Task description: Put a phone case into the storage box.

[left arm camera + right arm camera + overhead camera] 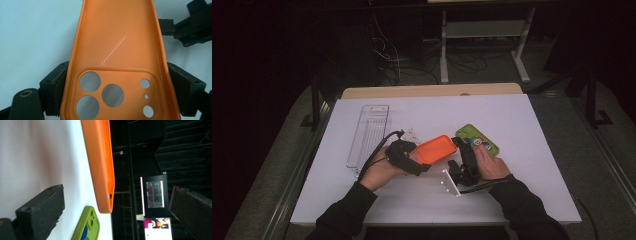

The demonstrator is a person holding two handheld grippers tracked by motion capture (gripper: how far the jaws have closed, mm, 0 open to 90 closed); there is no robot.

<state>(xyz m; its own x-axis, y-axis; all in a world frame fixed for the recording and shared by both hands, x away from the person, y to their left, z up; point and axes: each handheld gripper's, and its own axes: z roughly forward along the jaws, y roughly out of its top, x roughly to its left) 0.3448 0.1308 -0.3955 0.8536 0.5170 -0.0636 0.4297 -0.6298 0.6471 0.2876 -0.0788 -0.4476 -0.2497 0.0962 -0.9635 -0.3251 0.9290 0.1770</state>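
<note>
Above the bench (362, 200), the left gripper (421, 161) is clamping the orange phone case (436, 148) by its camera end, lifted just beside the green phone case (477, 139). The right gripper (459, 144) is hanging released at the orange case's far end.

high: above, fwd-down | gripper cams: close | shared: orange case (435, 148)

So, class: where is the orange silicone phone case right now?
In the high view the orange silicone phone case is mid-table, clamped at its camera end by the left tool, with the green phone case to its right.
</note>
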